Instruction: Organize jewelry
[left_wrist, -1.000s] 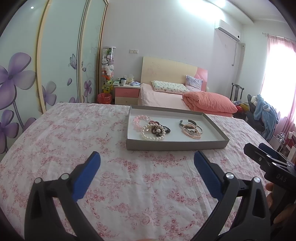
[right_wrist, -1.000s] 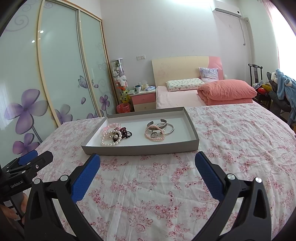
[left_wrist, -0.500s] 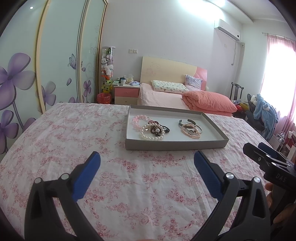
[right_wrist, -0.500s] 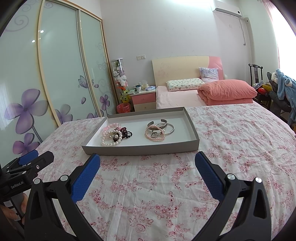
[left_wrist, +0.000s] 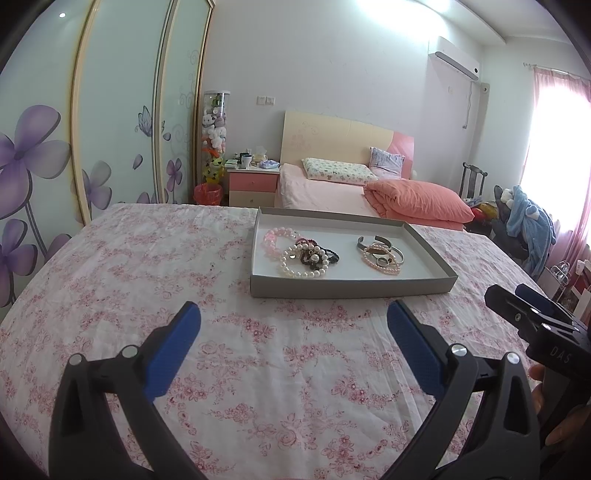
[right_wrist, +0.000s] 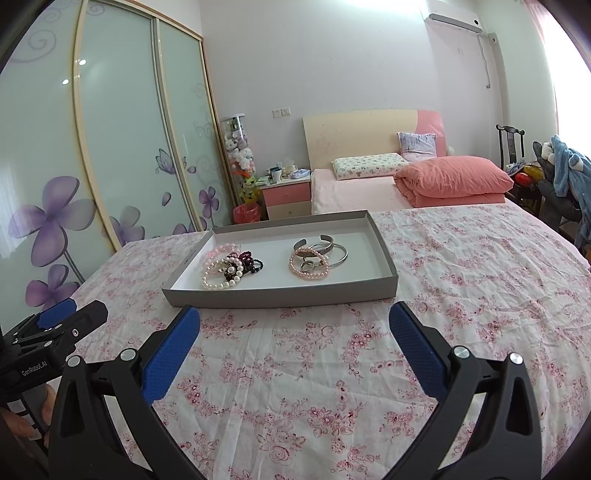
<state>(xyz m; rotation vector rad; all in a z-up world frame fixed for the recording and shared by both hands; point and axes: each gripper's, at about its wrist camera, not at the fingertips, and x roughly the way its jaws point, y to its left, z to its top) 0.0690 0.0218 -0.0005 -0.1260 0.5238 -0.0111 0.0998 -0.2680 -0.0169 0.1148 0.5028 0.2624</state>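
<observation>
Spread wide and empty, my left gripper (left_wrist: 293, 321) hovers over the floral cloth (left_wrist: 147, 258), near the grey tray (left_wrist: 351, 288); all jewelry lies inside in two clusters, sorted or awaiting sorting. From the right wrist, my right gripper (right_wrist: 294, 326) gapes empty too: pearl bracelets (right_wrist: 225, 271) left, bangles (right_wrist: 321, 254) right.

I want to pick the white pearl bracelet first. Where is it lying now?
The white pearl bracelet lies in the left half of the grey tray, nearest its front wall, touching the dark bead bracelets; the pink bead bracelet sits just behind.
</observation>
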